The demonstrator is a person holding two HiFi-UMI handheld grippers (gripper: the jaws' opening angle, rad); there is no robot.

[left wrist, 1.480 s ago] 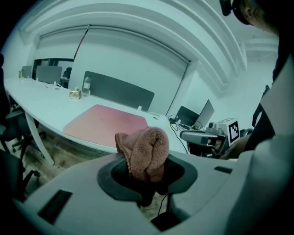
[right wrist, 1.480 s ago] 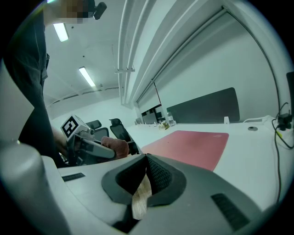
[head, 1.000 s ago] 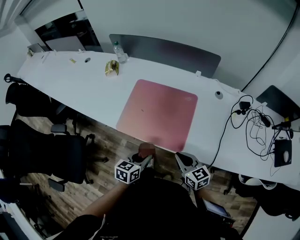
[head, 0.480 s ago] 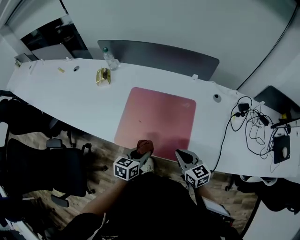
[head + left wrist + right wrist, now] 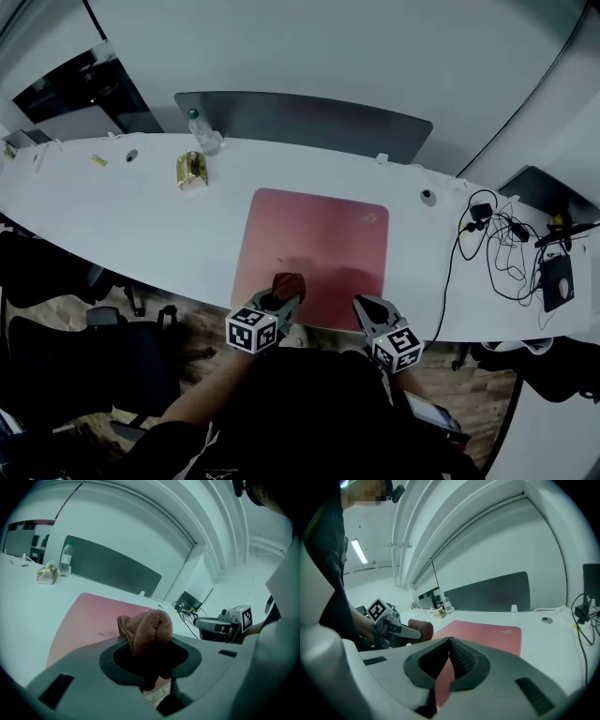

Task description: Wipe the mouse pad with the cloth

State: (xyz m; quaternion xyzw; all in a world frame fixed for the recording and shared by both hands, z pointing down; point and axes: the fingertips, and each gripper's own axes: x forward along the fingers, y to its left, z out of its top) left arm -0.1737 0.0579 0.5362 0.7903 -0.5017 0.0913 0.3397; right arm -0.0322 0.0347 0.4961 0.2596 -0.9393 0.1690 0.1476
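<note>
A large pink mouse pad (image 5: 314, 248) lies flat on the white desk (image 5: 141, 216); it also shows in the left gripper view (image 5: 89, 616) and the right gripper view (image 5: 487, 632). My left gripper (image 5: 281, 292) is shut on a bunched reddish-brown cloth (image 5: 287, 283) just above the pad's near edge; the cloth (image 5: 149, 631) bulges out between its jaws. My right gripper (image 5: 366, 307) hovers at the pad's near right edge, jaws pressed together with nothing in them (image 5: 449, 645). From the right gripper view the cloth (image 5: 421, 629) shows at the left.
A plastic bottle (image 5: 200, 128) and a gold wrapper (image 5: 191, 170) stand at the desk's far left. A grey divider panel (image 5: 309, 122) runs along the back. Tangled cables (image 5: 497, 244) and a black device (image 5: 555, 279) lie at the right. Black chairs (image 5: 56, 272) stand left below.
Both grippers have come forward from below the desk edge to the pad's near edge, the left one carrying the cloth. The head view has shifted, so the desk sits lower in it.
</note>
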